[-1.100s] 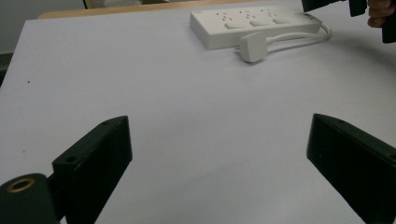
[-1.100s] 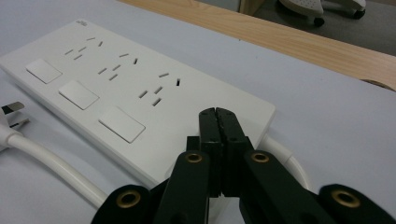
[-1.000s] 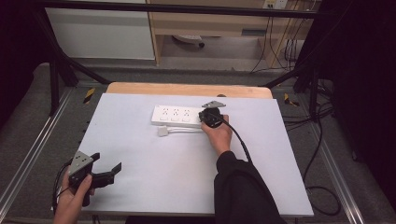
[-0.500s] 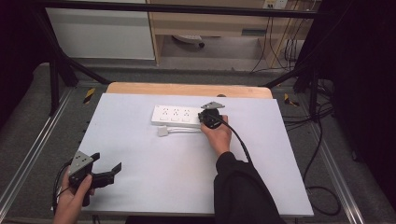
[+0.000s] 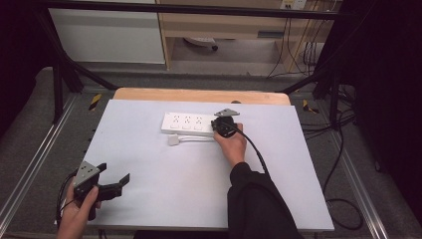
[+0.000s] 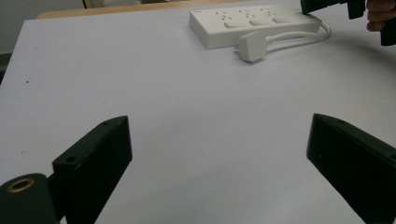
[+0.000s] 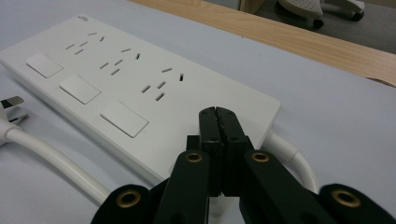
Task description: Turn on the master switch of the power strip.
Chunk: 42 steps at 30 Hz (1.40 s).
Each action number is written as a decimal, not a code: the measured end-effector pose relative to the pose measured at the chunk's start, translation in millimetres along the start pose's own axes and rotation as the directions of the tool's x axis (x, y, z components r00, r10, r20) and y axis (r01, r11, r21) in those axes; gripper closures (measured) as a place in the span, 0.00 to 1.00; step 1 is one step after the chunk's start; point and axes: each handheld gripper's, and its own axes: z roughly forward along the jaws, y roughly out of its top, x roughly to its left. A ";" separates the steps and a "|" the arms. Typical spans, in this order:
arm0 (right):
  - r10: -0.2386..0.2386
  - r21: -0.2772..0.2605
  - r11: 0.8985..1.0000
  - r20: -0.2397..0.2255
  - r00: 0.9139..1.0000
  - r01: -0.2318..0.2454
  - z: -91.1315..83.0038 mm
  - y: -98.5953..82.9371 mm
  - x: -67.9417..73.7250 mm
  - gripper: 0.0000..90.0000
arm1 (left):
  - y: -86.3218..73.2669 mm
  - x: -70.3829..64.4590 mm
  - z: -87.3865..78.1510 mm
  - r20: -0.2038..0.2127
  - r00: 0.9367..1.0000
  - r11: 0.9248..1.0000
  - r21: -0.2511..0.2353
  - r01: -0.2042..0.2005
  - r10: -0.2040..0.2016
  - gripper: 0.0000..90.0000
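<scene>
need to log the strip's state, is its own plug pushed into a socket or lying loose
Lying loose. The plug rests on the table beside the power strip, prongs bare, and all three sockets are empty.

The power strip [image 7: 135, 91] bears a tiny mark at one corner, too small to read.

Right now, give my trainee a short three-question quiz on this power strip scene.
1. True or false: the right gripper is shut, with its tips over the end of the power strip.
2. How many switches does the power strip have? A) two B) three C) five
3. Fill in: the white plug lies on the table, ______ from any socket.

Key: 1 true. 2 B. 3 unplugged. The left gripper is open over bare table, away from the strip.
</scene>
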 end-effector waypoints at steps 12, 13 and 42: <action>-0.003 0.001 1.000 0.003 1.000 0.003 0.2 -0.8 0.5 1.00 | -0.2 0.7 -0.4 -0.002 1.000 1.000 -0.002 0.004 -0.004 0.07; -0.003 0.001 1.000 0.002 1.000 0.003 0.2 -0.9 0.4 1.00 | -0.2 0.7 -0.5 -0.002 1.000 1.000 -0.002 0.005 -0.005 0.07; 0.011 0.016 1.000 0.016 1.000 -0.011 -1.2 -2.2 -0.7 1.00 | -0.3 1.0 -0.5 -0.005 1.000 1.000 0.000 0.004 -0.004 0.07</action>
